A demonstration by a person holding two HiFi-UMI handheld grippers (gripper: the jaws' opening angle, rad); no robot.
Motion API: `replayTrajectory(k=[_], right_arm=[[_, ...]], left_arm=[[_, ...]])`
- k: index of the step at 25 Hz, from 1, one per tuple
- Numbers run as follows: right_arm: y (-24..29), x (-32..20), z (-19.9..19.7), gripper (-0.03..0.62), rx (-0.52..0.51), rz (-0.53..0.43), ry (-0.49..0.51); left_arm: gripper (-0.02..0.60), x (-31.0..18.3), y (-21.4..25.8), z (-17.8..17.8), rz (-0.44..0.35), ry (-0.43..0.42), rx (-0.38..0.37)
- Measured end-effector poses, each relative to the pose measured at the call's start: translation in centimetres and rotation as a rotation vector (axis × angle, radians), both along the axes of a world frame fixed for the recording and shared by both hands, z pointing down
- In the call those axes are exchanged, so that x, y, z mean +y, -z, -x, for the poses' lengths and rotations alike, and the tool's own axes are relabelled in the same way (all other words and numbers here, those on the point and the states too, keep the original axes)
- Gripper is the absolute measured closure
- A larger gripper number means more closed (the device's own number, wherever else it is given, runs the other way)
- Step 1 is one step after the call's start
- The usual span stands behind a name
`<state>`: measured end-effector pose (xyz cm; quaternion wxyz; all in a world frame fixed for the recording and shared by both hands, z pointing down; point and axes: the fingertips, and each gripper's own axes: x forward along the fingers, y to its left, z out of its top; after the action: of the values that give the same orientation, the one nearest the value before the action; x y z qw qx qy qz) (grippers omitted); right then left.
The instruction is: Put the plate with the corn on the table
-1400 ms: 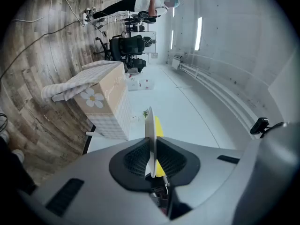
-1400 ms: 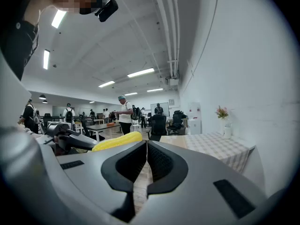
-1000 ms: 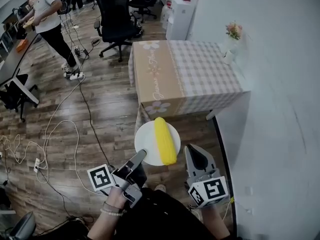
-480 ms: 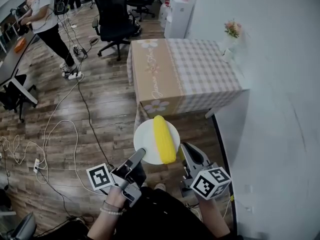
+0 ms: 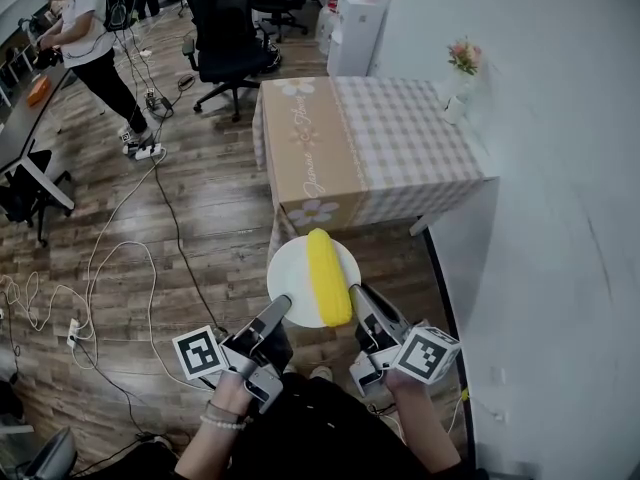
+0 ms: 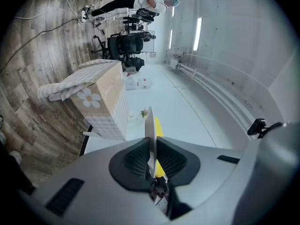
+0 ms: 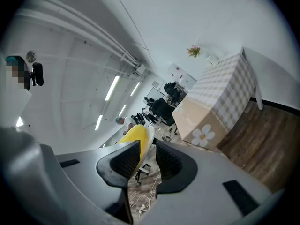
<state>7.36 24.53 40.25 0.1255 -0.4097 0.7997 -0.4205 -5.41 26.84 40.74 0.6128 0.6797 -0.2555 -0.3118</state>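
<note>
1. Round white plate (image 5: 290, 273) carrying the yellow corn cob (image 5: 328, 278) hangs in the air over the wooden floor (image 5: 200, 218), well short of the checked-cloth table (image 5: 400, 138).
2. Left gripper (image 5: 281, 308): jaws clamped on the plate's near rim.
3. Right gripper (image 5: 357, 295): jaws apart at the rim beside the corn, apparently not gripping.
4. Left to do: carry the plate to the table and set it down.

Wood-plank floor (image 5: 220, 218) strewn with cables (image 5: 30, 296), black office chair (image 5: 228, 30), white wall (image 5: 560, 118) at right
</note>
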Motion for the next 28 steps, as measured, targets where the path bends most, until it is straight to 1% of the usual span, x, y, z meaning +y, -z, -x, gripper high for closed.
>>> replayTrajectory(k=[3, 11, 16, 28], right_arm=[[0.0, -0.1, 0.3, 0.496, 0.011, 0.002, -0.006], [0.1, -0.3, 0.7, 0.496, -0.011, -0.001, -0.042], [1.2, -0.4, 2.0, 0.5, -0.087, -0.032, -0.059], [0.7, 0.4, 3.4, 0.502, -0.077, -0.036, -0.089]], left_arm=[[0.54, -0.2, 0.1, 0.1, -0.003, -0.006, -0.005], [0.54, -0.7, 0.2, 0.8, -0.002, -0.026, -0.011], [0.54, -0.9, -0.1, 1.4, 0.012, -0.038, -0.022], [0.54, -0.5, -0.6, 2.8, 0.01, -0.062, -0.038]])
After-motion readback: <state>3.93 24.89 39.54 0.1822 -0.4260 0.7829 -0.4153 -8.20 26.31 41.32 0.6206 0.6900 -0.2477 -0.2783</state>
